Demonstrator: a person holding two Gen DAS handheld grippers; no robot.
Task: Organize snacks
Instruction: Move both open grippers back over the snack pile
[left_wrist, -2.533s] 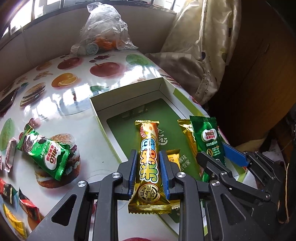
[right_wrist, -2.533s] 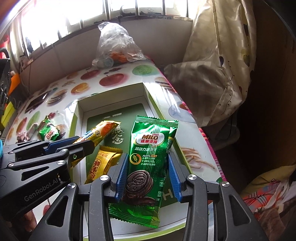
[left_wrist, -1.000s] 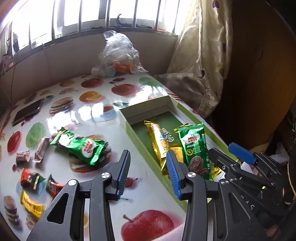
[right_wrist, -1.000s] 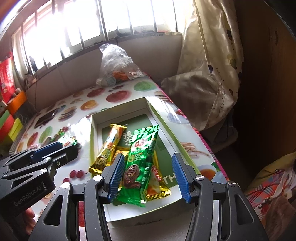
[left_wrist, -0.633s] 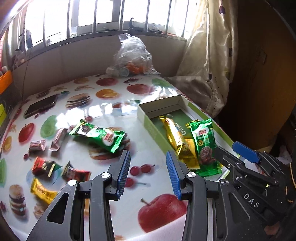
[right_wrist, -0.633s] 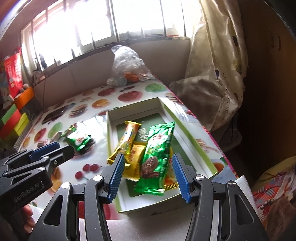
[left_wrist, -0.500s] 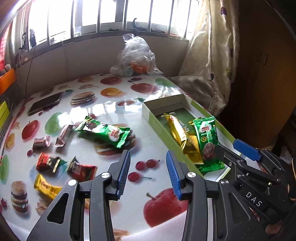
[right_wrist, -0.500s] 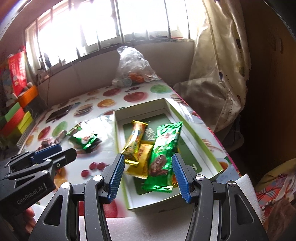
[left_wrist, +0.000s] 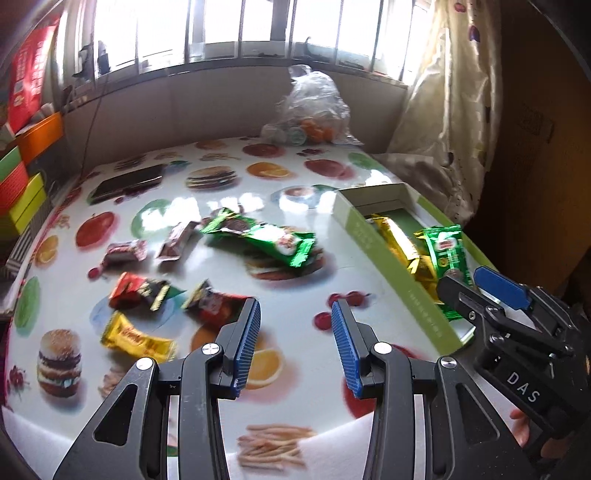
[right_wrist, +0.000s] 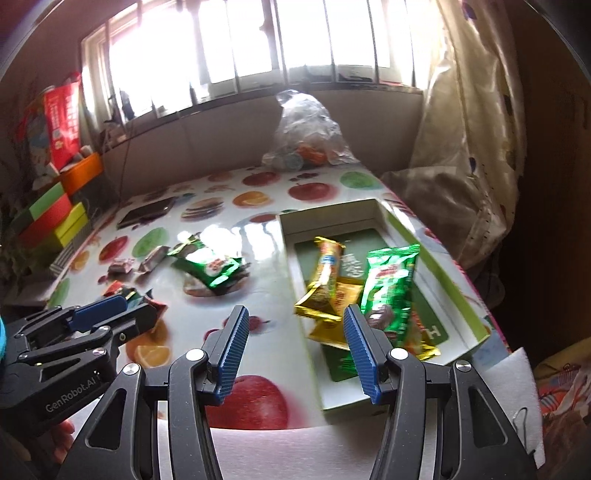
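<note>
- Above the fruit-printed table (left_wrist: 303, 369), the left gripper (left_wrist: 295, 332) and right gripper (right_wrist: 291, 339) hang with fingers apart, empty.
- The shallow green-walled cardboard box (right_wrist: 476, 325) holds gold and green packets; the loose green foil biscuit packet (left_wrist: 266, 240) lies outside it.
- Likely next: reach for it and clamp.

"DAS" on the right hand-held gripper (left_wrist: 495, 291); "GenRobot.AI" on the left hand-held gripper (right_wrist: 107, 312).
</note>
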